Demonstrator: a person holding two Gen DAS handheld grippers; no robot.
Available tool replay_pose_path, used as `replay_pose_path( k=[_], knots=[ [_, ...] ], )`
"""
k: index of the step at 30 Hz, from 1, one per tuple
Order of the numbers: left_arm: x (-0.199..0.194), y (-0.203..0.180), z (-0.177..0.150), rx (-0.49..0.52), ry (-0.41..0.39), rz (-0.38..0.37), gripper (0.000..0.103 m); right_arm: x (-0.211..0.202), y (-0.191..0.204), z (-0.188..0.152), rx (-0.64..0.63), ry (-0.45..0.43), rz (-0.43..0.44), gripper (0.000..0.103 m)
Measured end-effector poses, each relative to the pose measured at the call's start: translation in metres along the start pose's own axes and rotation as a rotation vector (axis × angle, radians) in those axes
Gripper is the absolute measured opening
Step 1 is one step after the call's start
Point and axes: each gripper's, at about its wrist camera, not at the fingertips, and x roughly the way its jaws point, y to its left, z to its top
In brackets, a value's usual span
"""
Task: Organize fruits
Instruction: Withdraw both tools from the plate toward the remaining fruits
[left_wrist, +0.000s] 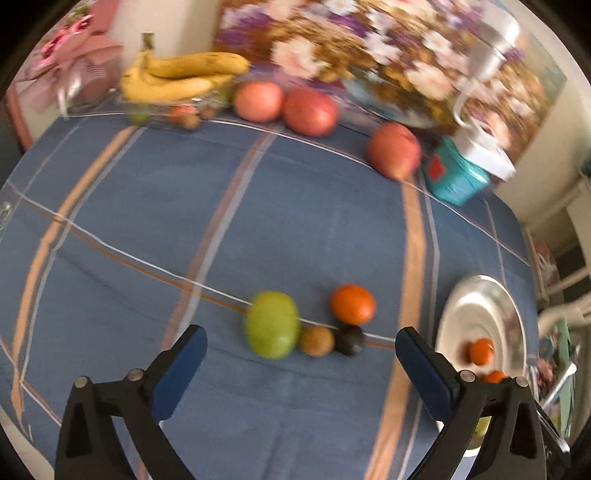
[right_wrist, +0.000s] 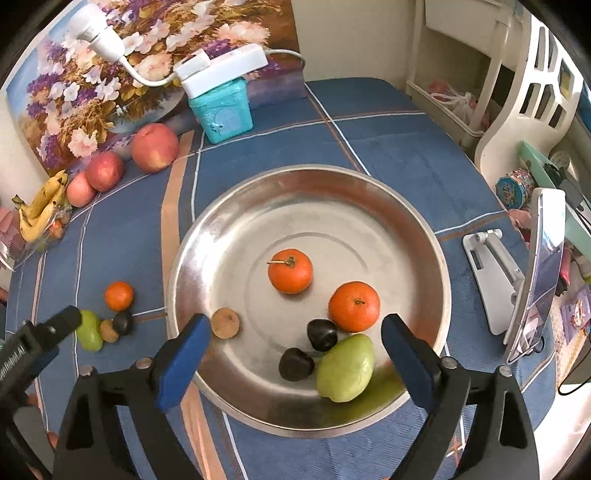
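Left wrist view: the left gripper (left_wrist: 301, 354) is held wide and empty before the green fruit (left_wrist: 272, 325), seemingly for transfer to the steel plate (right_wrist: 369, 192), over which the right gripper (right_wrist: 291, 339) hangs spread and empty.

Two oranges (right_wrist: 290, 271), two dark plums (right_wrist: 322, 334), a green pear (right_wrist: 345, 367) and a brown fruit (right_wrist: 225, 323) lay in the steel plate (right_wrist: 236, 221); four fruits (left_wrist: 272, 325) sat clustered beside it.

A blue striped tablecloth (right_wrist: 388, 147) fills the middle of the right wrist view. At upper left a floral painting (right_wrist: 74, 92) leans behind a teal box (right_wrist: 223, 110) with a white power strip (right_wrist: 225, 68) on top. At right stand a white chair (right_wrist: 517, 110) and a tablet (right_wrist: 543, 266) on a stand (right_wrist: 495, 273).
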Motion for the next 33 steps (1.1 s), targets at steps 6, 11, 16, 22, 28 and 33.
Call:
replay_pose_path(
  k=[6,11,16,22,28,33],
  knots=[
    [0.0,0.027,0.008,-0.049,-0.004,0.031,0.103,-0.003,0.007,-0.001,0.007,-0.021,0.01,0.094],
    [-0.002,0.038,0.013,-0.066,-0.006,0.033,0.103,-0.002,0.013,0.001,0.015,-0.029,0.019,0.094],
    [-0.007,0.047,0.018,-0.066,-0.018,0.035,0.103,-0.002,0.023,0.002,0.022,-0.028,0.036,0.094],
    [-0.014,0.066,0.026,-0.085,-0.037,0.048,0.103,-0.005,0.05,0.005,-0.008,-0.036,0.054,0.094],
    [-0.021,0.097,0.039,-0.139,-0.057,0.07,0.103,-0.005,0.089,0.003,-0.071,-0.049,0.081,0.094],
    [-0.028,0.123,0.049,-0.182,-0.076,0.101,0.103,0.0,0.123,-0.003,-0.129,-0.04,0.098,0.094]
  ],
)
